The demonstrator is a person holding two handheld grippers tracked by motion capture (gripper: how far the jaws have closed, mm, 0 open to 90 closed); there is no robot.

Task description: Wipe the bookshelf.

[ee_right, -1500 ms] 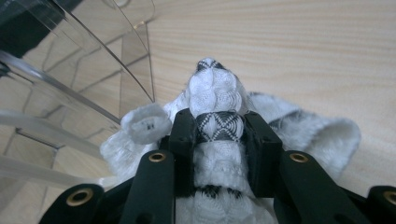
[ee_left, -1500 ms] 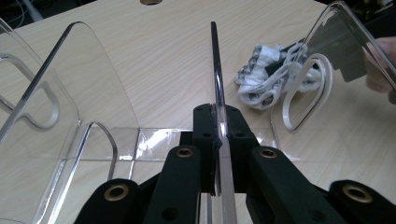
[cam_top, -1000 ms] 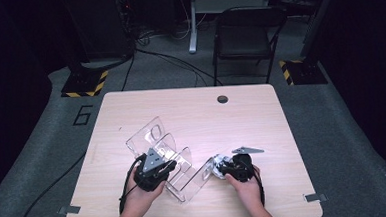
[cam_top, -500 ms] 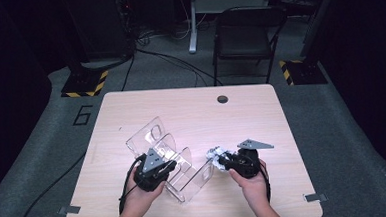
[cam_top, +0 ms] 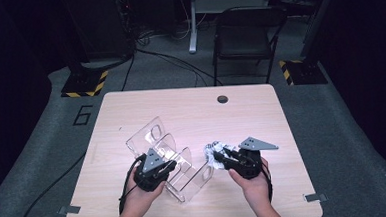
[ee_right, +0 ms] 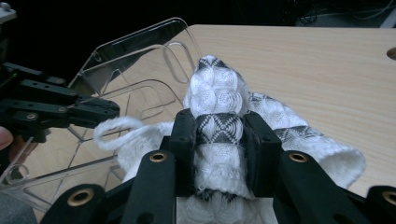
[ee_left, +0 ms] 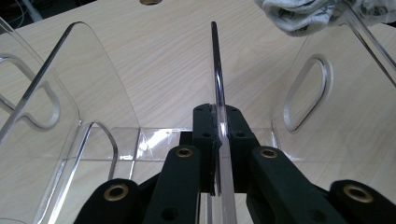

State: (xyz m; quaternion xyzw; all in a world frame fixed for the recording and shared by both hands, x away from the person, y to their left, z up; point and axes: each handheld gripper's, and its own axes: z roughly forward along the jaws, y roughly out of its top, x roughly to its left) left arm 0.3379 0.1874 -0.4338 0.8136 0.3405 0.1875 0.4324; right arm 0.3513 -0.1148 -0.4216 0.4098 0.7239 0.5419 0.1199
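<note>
Cloth (ee_right: 219,105), a white and grey woven one, hangs clenched in the right gripper (cam_top: 222,158) jaws above the worktop (cam_top: 281,119). The clear acrylic rack (cam_top: 169,155) lies just to its left, its dividers upright, one divider (ee_left: 217,79) pinched in the left gripper (cam_top: 160,166) jaws, so I judge the cloth must travel leftward into a slot.

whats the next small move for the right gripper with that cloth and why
Probably carry the cloth sideways over the clear rack and lower it into an open slot. The right gripper is clamped on it beside the rack, and the left gripper grips a divider to steady it.
</note>
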